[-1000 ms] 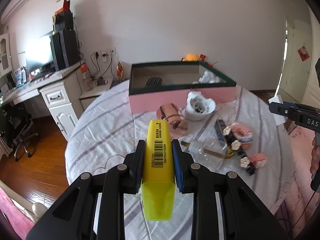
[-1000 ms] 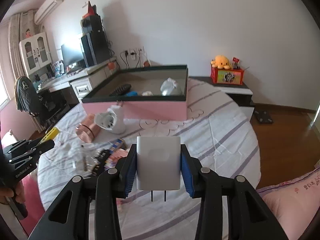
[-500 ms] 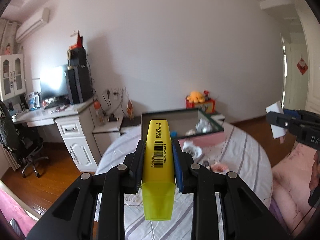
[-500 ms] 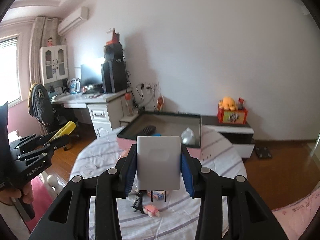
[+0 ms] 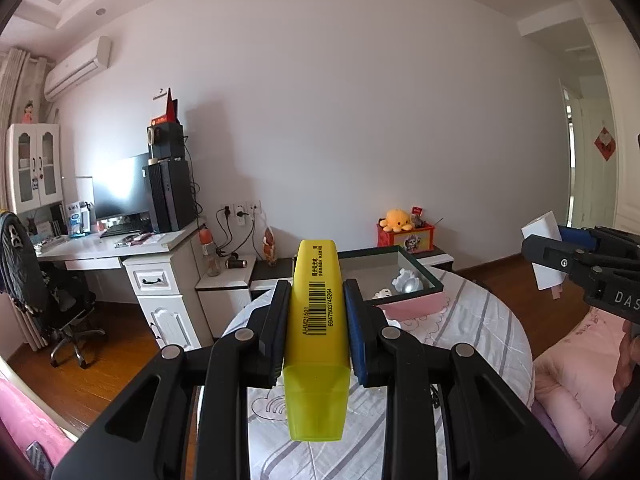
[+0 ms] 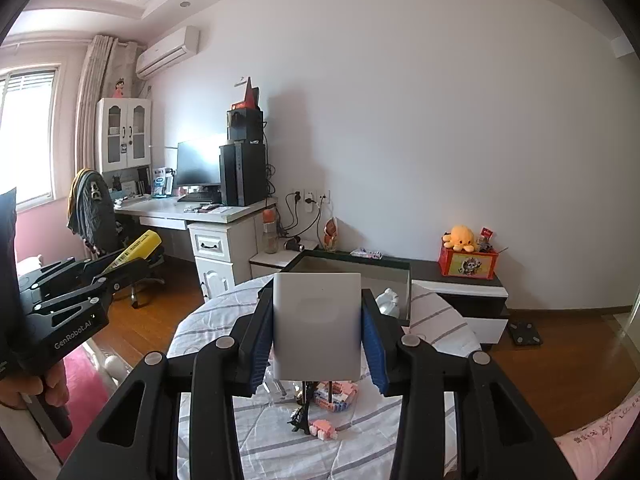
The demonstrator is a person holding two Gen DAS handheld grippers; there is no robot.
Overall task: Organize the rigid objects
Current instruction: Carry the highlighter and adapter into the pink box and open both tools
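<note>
The left gripper (image 5: pixel 316 304) has its jaws clenched on a yellow highlighter (image 5: pixel 316 332) whose barcode label reads "AHM21501" and "6947503745264", while the right gripper (image 6: pixel 318 332) grips a white plug adapter (image 6: pixel 317 326), prongs down. Seen from the other camera, the bodies read "GenRobot.AI" and "DAS". Both are held above the round counter (image 5: pixel 484 332) in its striped cloth, where a pink box (image 5: pixel 416 304) with a dark rim sits open, near a white desk (image 6: pixel 208 216) with a monitor (image 6: pixel 198 168).
</note>
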